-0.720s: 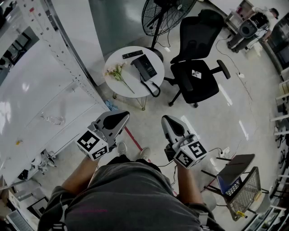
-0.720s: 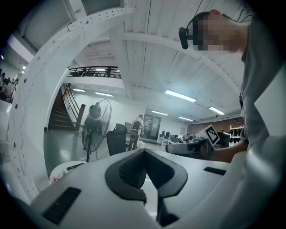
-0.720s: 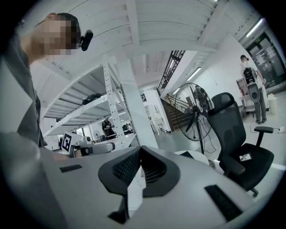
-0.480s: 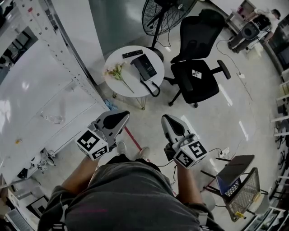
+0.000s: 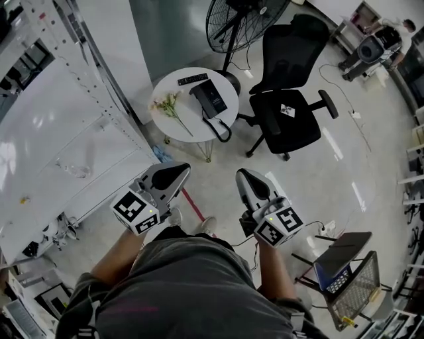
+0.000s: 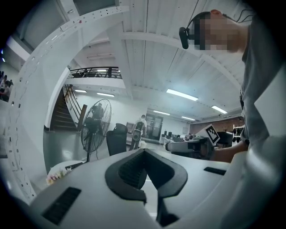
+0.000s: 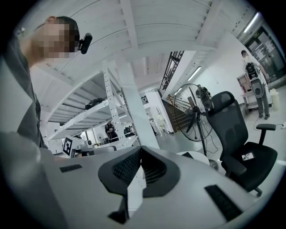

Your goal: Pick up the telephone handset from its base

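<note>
A black telephone (image 5: 211, 99) lies on a small round white table (image 5: 171, 126) far ahead in the head view, with its handset on the base and a coiled cord (image 5: 224, 133) hanging off the table's edge. My left gripper (image 5: 177, 171) and right gripper (image 5: 244, 175) are held level near my body, well short of the table. In the left gripper view the left gripper (image 6: 144, 151) has its tips together with nothing between them. The right gripper (image 7: 140, 148) looks the same in its own view.
A remote (image 5: 193, 80) and a sprig of flowers (image 5: 169, 106) share the table. A black office chair (image 5: 286, 112) stands to its right, a floor fan (image 5: 238, 20) behind it. White shelving (image 5: 59, 126) runs along the left. A wire basket stand (image 5: 348, 281) is at the lower right.
The head view has shifted a little, so the table and chair sit slightly higher in the picture. Both grippers keep their places and stay shut.
</note>
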The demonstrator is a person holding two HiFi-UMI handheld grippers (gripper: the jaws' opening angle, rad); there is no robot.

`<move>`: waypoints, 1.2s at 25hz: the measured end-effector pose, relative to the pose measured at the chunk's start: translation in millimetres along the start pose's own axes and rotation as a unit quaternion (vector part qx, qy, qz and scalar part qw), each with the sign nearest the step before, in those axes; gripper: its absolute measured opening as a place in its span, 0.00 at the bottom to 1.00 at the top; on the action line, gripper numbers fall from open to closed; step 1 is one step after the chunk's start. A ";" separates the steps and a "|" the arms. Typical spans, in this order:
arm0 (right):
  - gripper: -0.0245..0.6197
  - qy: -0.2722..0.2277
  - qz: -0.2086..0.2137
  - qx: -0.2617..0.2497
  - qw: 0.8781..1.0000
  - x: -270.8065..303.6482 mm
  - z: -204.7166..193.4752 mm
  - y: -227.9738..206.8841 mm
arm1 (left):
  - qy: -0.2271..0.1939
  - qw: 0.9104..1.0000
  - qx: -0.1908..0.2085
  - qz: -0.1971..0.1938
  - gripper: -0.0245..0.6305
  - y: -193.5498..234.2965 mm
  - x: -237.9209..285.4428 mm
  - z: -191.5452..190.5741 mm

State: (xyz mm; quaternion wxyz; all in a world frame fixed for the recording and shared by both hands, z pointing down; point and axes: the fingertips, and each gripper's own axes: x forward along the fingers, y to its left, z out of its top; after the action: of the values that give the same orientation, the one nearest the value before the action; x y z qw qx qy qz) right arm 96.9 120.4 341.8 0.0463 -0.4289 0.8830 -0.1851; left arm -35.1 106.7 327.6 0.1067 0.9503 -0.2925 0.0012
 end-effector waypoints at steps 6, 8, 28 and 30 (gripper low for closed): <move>0.07 0.006 0.011 0.000 1.000 -22.1 -2.8 -12.0 | -0.002 1.000 -0.005 0.009 0.06 -22.3 11.3 -7.4; 0.07 0.008 0.012 0.001 1.000 -30.7 -3.0 -16.5 | -0.001 1.000 -0.006 0.012 0.06 -29.7 14.8 -9.9; 0.07 0.019 0.006 0.019 1.000 -28.2 -7.8 -61.3 | 0.009 1.000 -0.017 0.023 0.06 -16.6 48.0 -25.6; 0.07 0.021 0.005 0.020 1.000 -18.3 -7.8 -69.0 | 0.008 1.000 -0.019 0.019 0.06 -5.8 56.9 -28.0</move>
State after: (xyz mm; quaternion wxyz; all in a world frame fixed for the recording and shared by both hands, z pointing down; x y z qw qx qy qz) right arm 157.6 97.9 372.9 0.0369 -0.4195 0.8821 -0.2111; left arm 16.9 85.4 357.4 0.1266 0.9424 -0.3096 0.0053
